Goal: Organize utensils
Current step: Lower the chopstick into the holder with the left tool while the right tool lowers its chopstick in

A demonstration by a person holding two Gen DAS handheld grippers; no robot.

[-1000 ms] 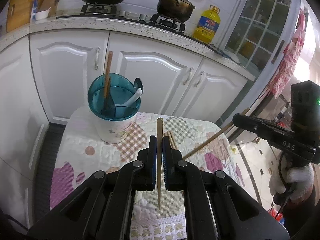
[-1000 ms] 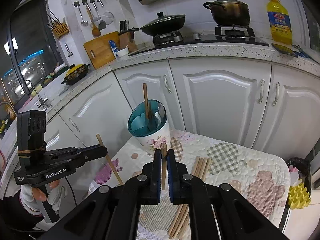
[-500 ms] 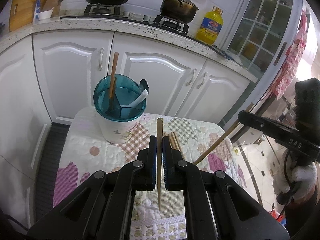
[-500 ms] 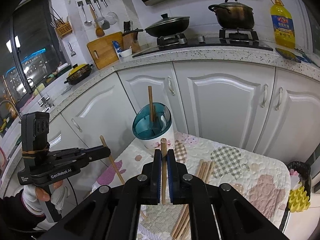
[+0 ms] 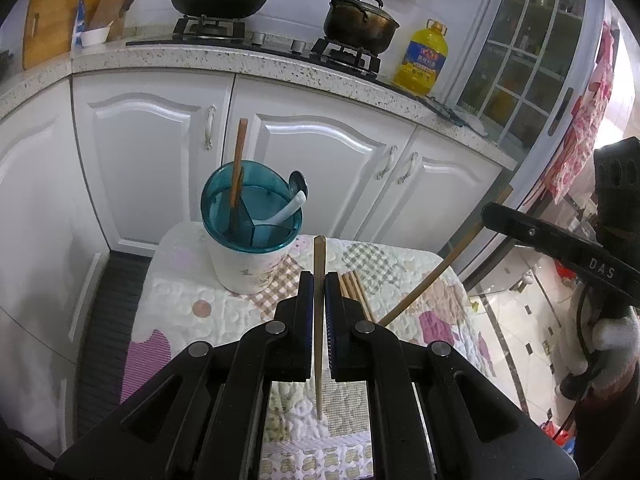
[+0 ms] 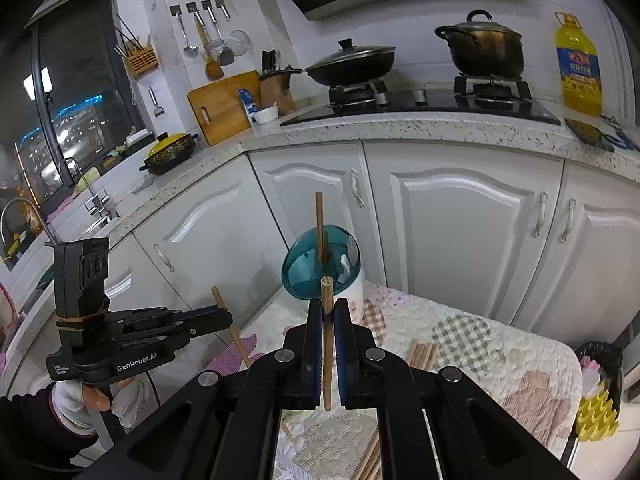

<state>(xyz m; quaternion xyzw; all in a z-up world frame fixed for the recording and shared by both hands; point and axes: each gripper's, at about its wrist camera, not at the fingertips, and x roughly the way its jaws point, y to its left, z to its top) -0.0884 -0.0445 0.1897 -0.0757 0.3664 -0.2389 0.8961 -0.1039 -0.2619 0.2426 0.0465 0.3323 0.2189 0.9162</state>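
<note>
My left gripper (image 5: 319,280) is clamped on a pale wooden chopstick (image 5: 319,320) standing upright between its pads, and my right gripper (image 6: 328,308) grips a second light wooden chopstick (image 6: 327,340) the same way. Just beyond both stands the white utensil cup with a teal divided insert (image 5: 250,236) at the quilted patchwork table's (image 5: 176,304) far left, one brown chopstick (image 5: 238,168) and a white spoon (image 5: 288,208) in it. More loose wooden chopsticks (image 6: 422,354) lie on the quilt to the right.

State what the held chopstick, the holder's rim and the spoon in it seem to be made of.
Chopstick: likely wood or bamboo; matte tan, faint grain.
Holder's rim: seemingly plastic; translucent teal, glossy.
Spoon: ceramic or plastic; smooth glossy white.
</note>
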